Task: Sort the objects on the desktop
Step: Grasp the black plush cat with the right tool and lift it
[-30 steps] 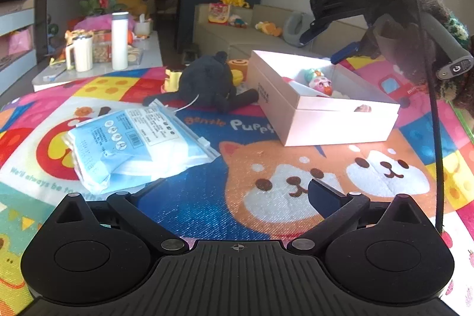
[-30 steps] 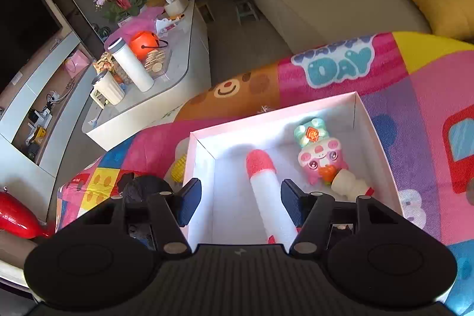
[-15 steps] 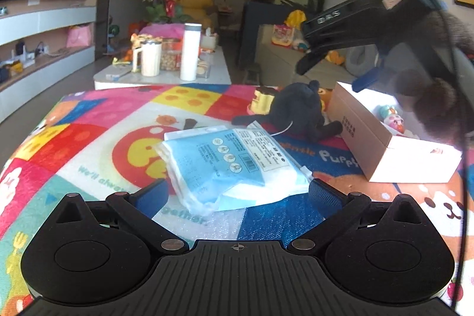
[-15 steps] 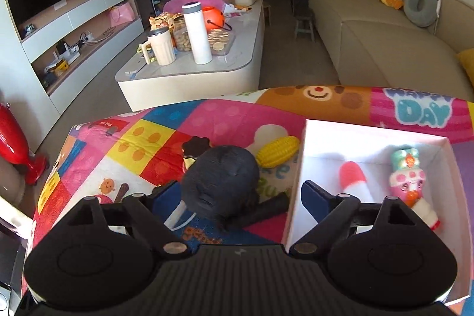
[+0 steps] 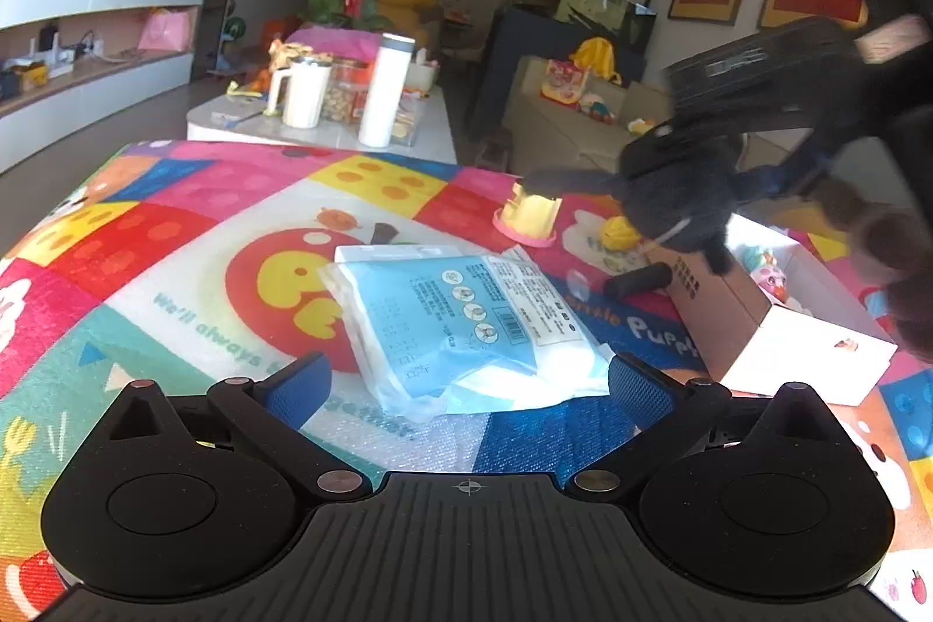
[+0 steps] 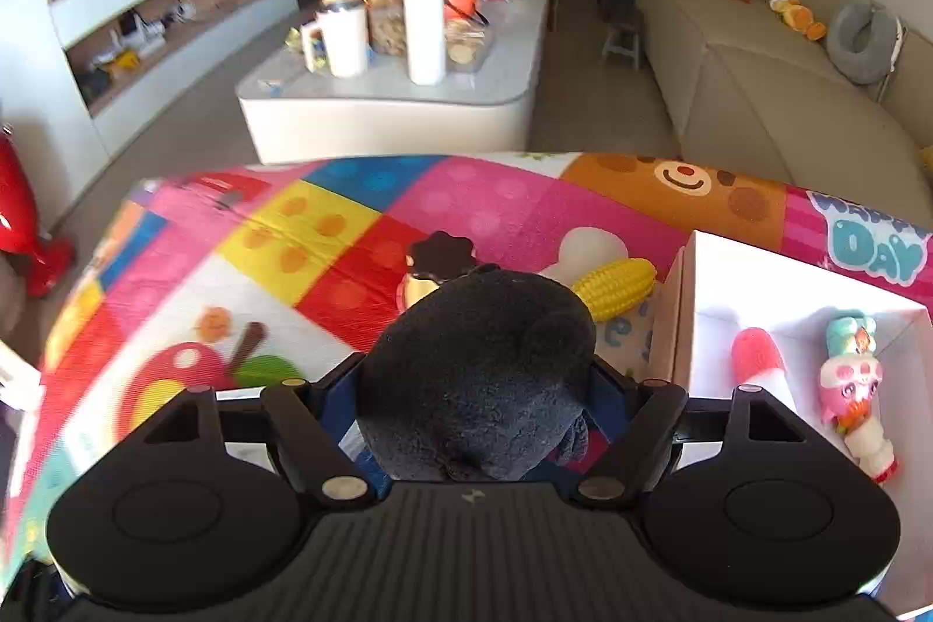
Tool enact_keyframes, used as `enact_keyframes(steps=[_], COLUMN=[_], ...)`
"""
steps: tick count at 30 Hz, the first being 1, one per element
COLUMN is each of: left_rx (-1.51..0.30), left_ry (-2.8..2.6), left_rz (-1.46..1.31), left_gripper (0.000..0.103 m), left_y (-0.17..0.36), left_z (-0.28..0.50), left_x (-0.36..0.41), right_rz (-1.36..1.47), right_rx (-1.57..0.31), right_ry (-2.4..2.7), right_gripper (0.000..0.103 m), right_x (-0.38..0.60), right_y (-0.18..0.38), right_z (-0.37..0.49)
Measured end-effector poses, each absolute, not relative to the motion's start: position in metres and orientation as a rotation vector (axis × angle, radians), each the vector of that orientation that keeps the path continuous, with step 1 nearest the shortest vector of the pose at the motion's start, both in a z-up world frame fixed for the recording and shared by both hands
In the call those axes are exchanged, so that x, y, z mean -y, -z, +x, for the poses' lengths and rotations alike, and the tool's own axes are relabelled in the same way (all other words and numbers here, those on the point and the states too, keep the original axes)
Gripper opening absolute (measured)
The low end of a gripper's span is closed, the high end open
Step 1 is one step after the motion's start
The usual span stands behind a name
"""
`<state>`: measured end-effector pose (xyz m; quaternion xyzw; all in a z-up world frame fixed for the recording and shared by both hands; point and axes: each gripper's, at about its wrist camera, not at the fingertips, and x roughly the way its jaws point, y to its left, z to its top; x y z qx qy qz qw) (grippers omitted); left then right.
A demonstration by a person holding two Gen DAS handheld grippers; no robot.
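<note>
A blue and white plastic packet point(image 5: 466, 330) lies on the colourful mat, just ahead of my left gripper point(image 5: 469, 380), which is open and empty with a finger on each side of the packet's near end. My right gripper point(image 6: 475, 389) is shut on a black plush toy point(image 6: 478, 371), which also shows in the left wrist view point(image 5: 676, 196), lifted beside the white box point(image 6: 758, 284). The box point(image 5: 781, 336) holds a pink and white stick point(image 6: 758, 359) and a pink figure toy point(image 6: 851, 383).
A yellow toy corn point(image 6: 618, 278) and a small yellow cup with a pink base point(image 5: 528, 214) lie on the mat near the box. Past the mat's far edge stands a white coffee table point(image 6: 385, 109) with bottles and a mug. A sofa point(image 6: 787, 97) is at the right.
My right gripper moved left off the box and closed on the black plush toy, then raised it. My left gripper swung left and came closer to the packet.
</note>
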<state>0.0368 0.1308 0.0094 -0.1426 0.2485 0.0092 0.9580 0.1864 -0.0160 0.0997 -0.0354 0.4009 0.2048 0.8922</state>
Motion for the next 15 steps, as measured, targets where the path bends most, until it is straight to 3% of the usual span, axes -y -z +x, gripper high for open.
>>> enact_keyframes(steps=[4, 15], left_rx=[-0.498, -0.478], left_ry=[-0.028, 0.077], left_rz=[-0.294, -0.208], left_gripper=[0.103, 0.103], left_y=[-0.011, -0.042], left_z=[0.035, 0.027], left_x=[-0.131, -0.08], right_rz=[0.035, 0.236], right_rx=[-0.788, -0.894], right_ry=[-0.538, -0.389], right_gripper=[0.079, 0.082], right_x=[0.077, 0.201], right_y=[-0.118, -0.033], right_z=[0.117, 0.038])
